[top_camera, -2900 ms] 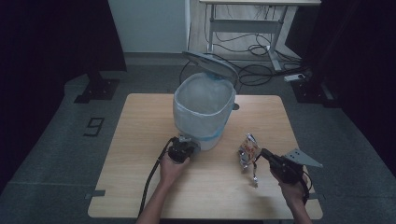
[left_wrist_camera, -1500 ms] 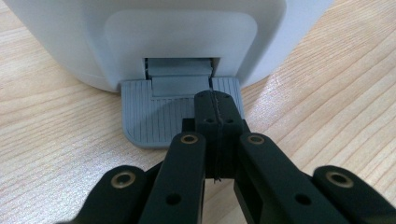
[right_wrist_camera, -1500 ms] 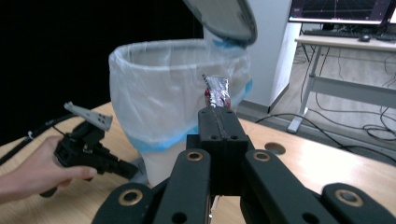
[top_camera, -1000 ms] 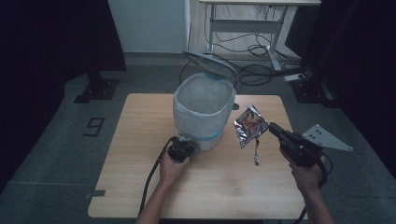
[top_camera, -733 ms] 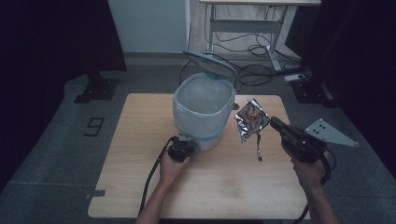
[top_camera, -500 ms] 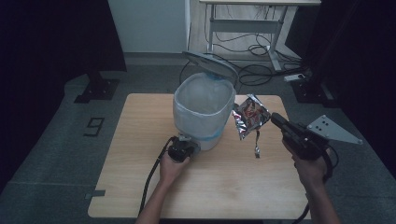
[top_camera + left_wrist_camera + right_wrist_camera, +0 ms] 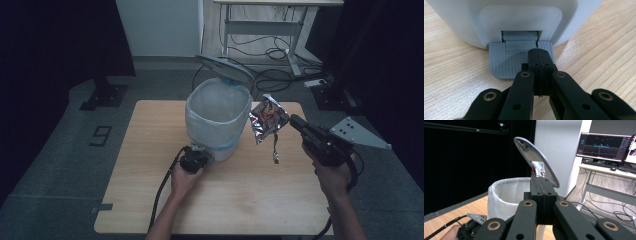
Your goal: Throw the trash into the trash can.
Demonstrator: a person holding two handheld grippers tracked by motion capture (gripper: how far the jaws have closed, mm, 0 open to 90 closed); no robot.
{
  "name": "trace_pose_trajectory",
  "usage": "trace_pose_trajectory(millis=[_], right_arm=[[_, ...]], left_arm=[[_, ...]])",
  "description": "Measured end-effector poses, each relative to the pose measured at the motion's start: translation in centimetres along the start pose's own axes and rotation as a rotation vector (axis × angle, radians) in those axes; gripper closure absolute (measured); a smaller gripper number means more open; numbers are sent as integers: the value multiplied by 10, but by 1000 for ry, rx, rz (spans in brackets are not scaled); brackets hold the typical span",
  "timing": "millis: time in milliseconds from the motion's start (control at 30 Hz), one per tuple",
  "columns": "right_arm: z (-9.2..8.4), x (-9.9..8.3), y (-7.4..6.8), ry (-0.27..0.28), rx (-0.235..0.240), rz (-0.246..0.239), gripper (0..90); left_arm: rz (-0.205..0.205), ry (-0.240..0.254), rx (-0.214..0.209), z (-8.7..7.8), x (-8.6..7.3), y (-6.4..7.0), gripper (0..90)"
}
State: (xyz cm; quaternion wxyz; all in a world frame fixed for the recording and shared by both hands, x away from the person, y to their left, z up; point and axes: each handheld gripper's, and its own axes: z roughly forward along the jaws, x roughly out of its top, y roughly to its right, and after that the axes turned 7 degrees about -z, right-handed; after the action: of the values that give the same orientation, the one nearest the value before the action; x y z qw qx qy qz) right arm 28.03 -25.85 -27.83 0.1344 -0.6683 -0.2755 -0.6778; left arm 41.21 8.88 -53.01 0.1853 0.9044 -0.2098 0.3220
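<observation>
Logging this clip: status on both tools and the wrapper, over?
Left tool shut, pressing bin pedal; lid up. Right tool shut on foil wrapper, held beside the bin. Nothing in the way.

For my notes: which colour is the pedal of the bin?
Grey, with fine ribs; the pedal shows best in the left gripper view.

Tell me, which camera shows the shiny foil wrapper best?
The high view: the whole foil wrapper hangs from the right gripper beside the bin. The right gripper view shows just a scrap.

bin: lid up | wrapper: crumpled foil, aloft beside bin
</observation>
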Motion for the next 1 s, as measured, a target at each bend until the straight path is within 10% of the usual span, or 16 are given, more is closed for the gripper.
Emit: trace_pose_trajectory(millis=[1000], right_arm=[[30, 17, -7, 22, 29, -2, 900]], left_arm=[[-8, -1, -12, 0, 0, -1, 900]])
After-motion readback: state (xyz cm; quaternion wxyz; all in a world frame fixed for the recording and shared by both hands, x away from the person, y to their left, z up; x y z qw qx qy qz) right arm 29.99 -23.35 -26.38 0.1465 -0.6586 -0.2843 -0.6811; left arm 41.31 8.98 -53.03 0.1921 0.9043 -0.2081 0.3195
